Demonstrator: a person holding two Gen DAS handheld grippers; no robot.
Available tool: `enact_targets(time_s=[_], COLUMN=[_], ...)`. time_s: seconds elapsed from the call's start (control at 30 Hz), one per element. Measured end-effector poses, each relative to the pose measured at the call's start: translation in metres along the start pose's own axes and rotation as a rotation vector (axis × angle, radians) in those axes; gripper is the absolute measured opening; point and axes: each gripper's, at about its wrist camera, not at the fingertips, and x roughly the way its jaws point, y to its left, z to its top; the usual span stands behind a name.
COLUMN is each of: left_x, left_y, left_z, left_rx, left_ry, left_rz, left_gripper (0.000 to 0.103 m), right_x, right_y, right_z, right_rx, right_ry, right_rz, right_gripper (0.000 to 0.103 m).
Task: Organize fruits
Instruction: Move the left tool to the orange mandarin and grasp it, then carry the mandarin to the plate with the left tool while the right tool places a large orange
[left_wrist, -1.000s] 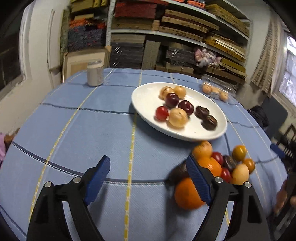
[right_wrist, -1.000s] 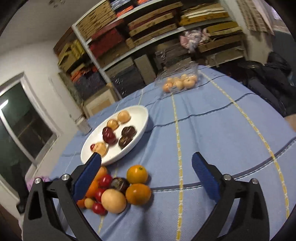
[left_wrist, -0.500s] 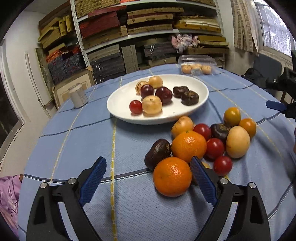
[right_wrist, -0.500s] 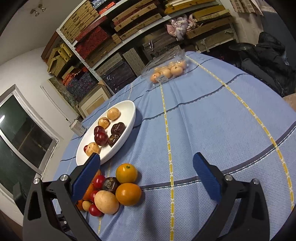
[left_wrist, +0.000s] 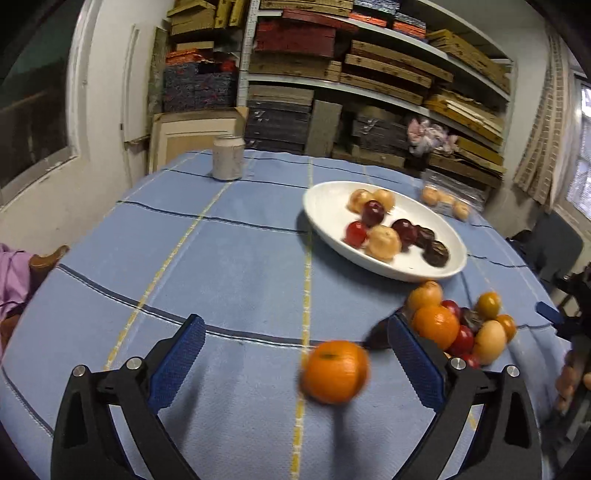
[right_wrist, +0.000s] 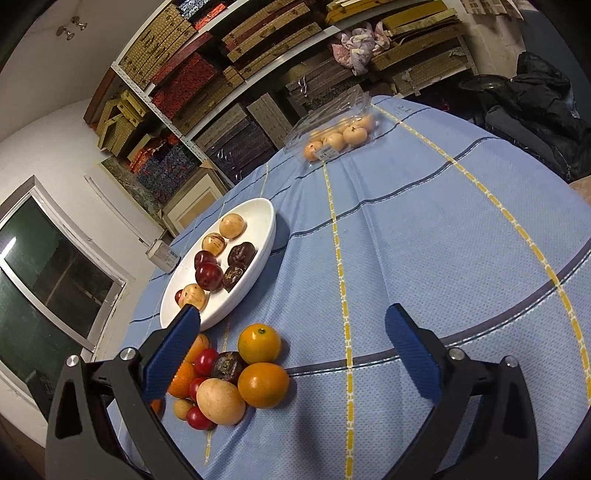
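A white plate (left_wrist: 325, 206) with several fruits stands on the blue cloth; it also shows in the right wrist view (right_wrist: 264, 225). A pile of loose fruits (left_wrist: 461, 325) lies in front of it, also in the right wrist view (right_wrist: 229, 376). A blurred orange (left_wrist: 334, 371) lies on the cloth between the jaws of my left gripper (left_wrist: 295, 358), apart from both pads. The left gripper is open. My right gripper (right_wrist: 291, 354) is open and empty, its left pad (right_wrist: 171, 354) over the pile's edge.
A white can (left_wrist: 228, 157) stands at the back left of the table. A clear plastic box of pale fruits (right_wrist: 338, 134) sits at the far edge. Shelves of stacked boxes stand behind. A chair with dark clothes (right_wrist: 535, 107) is at the right.
The left view has swung left; the orange has separated from the pile and now sits between the left jaws. The right gripper has come a little closer to the pile.
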Motion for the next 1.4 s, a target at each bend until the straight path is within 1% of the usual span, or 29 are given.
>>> enact_targets(time_s=[0.07,0.13,0.17,0.4,0.53,0.63,0.7,0.8,0.87,0.93,1.07,1.13,1.17,1.23,1.33,1.4], left_x=[0.004,0.008,0.008,0.013,0.01,0.014,0.017,0.019,0.022,0.025,0.028,0.033,0.036,0.042,0.042,0.041], left_y=[-0.012,-0.026,-0.03,-0.028,-0.04,-0.047,-0.048,-0.044,-0.042,-0.043,-0.046,-0.045,-0.044,-0.042,-0.042,-0.042], left_z=[-0.006,-0.013,-0.016,-0.02,-0.024,-0.026,-0.026,-0.024,-0.023,-0.023,-0.023,-0.023,-0.023,-0.023,-0.024,-0.025], left_rx=[0.073,0.153,0.178,0.167,0.219,0.253,0.257,0.237,0.228,0.233,0.244,0.236,0.23,0.214,0.209,0.206], left_ry=[0.027,0.042,0.048,0.084,0.067,0.083,0.089,0.084,0.099,0.112,0.126,0.151,0.165,0.191,0.196,0.193], left_rz=[0.025,0.067,0.067,0.033,0.02,0.029,0.039,0.057,0.055,0.046,0.027,0.012,0.008,-0.008,-0.019,-0.018], left_gripper=[0.1,0.1,0.1,0.1,0.1,0.099,0.098,0.092,0.086,0.078,0.074,0.061,0.059,0.05,0.046,0.046], right_x=[0.0,0.0,-0.001,0.001,0.001,0.001,0.001,0.001,0.002,0.002,0.002,0.002,0.002,0.002,0.003,0.002], right_y=[0.0,0.0,-0.001,-0.001,0.0,0.0,0.0,0.0,0.0,0.0,0.0,0.001,0.001,0.001,0.001,0.001], right_z=[0.0,0.0,0.0,0.001,0.0,0.0,-0.001,-0.001,-0.001,-0.002,-0.002,-0.002,-0.002,-0.002,-0.002,-0.002], right_rx=[0.004,0.007,0.008,0.003,0.002,0.0,-0.001,0.0,0.0,-0.002,-0.001,-0.002,-0.003,-0.008,-0.011,-0.01], right_ry=[0.004,0.005,0.006,0.015,0.016,0.017,0.018,0.02,0.023,0.026,0.025,0.026,0.027,0.027,0.028,0.027], right_rz=[-0.002,-0.002,-0.001,0.001,0.001,-0.001,-0.003,-0.004,-0.006,-0.008,-0.007,-0.007,-0.007,-0.007,-0.006,-0.008], right_gripper=[0.098,0.098,0.098,0.098,0.098,0.098,0.098,0.098,0.098,0.098,0.098,0.098,0.098,0.098,0.098,0.098])
